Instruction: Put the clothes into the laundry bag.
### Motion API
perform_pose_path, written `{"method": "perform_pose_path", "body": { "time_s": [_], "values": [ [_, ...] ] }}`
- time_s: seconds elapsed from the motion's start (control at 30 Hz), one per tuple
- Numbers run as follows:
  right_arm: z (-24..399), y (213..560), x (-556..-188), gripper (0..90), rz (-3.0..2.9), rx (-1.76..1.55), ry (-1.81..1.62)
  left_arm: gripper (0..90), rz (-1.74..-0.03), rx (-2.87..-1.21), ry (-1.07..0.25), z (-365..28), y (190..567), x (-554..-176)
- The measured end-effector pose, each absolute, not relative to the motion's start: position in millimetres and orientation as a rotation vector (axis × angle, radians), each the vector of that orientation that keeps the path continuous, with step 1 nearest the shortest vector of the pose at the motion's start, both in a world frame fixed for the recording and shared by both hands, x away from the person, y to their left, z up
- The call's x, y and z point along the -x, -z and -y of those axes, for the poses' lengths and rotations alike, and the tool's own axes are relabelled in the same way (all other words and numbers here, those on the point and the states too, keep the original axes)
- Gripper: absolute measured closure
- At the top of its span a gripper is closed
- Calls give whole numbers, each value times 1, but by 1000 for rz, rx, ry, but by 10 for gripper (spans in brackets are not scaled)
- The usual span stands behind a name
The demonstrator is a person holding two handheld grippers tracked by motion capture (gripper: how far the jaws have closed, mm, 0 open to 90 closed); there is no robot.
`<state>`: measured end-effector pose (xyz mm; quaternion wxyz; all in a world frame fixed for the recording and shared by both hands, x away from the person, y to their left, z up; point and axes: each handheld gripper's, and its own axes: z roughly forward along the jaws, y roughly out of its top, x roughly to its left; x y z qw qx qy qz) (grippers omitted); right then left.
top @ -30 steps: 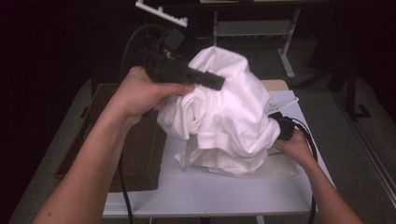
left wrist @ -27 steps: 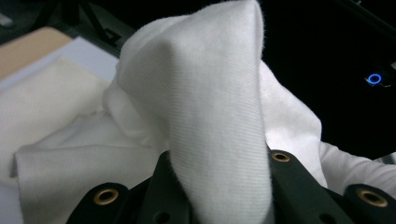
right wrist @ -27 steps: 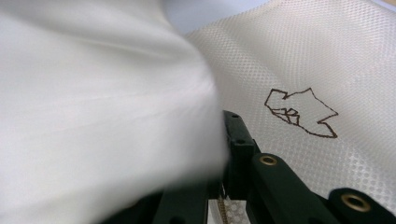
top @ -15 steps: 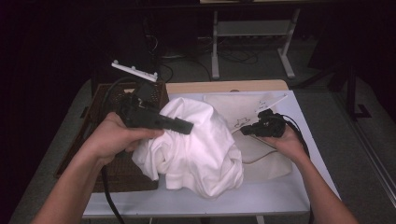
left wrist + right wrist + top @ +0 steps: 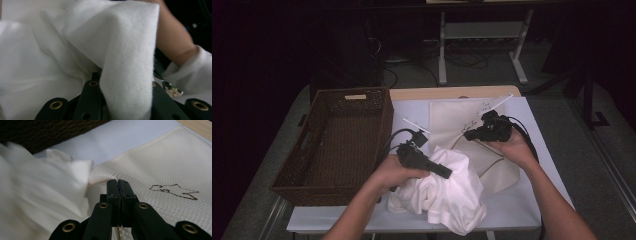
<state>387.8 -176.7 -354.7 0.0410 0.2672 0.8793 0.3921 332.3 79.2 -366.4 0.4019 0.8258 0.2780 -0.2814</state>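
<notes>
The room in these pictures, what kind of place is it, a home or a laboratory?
Probably a lab or recording workspace, not a home. A white-covered table stands in a dark room, with cables and a metal stand on the floor behind. On it are a wicker basket, a white garment and a cream mesh bag.

Dim lab or recording workspace, worktop [image 5: 522, 210] under a white sheet, bare grey floor [image 5: 492, 70], loose black cables [image 5: 462, 60] trailing behind, white metal equipment stand [image 5: 482, 35], dark unlit surroundings, woven wicker basket [image 5: 382, 125] at one side
</notes>
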Motion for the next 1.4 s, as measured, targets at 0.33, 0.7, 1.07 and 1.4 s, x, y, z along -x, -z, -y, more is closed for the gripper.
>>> {"method": "perform_pose_path", "body": {
  "time_s": [0.33,0.7,1.07,1.4],
  "values": [
    [171,341,-378,887,-2748,-743,-1292,769,-965,-2002,710,-50,417,-365],
    [164,358,-368,862,-2834,-687,-1169,476,-1034,-1959,596,-66,406,-358],
    [168,361,-366,877,-2813,-694,-1172,702,-954,-2009,568,-79,399,-346],
    [161,342,-360,884,-2784,-636,-1247,833,-931,-1988,502,-50,398,-348]
  ]
}}
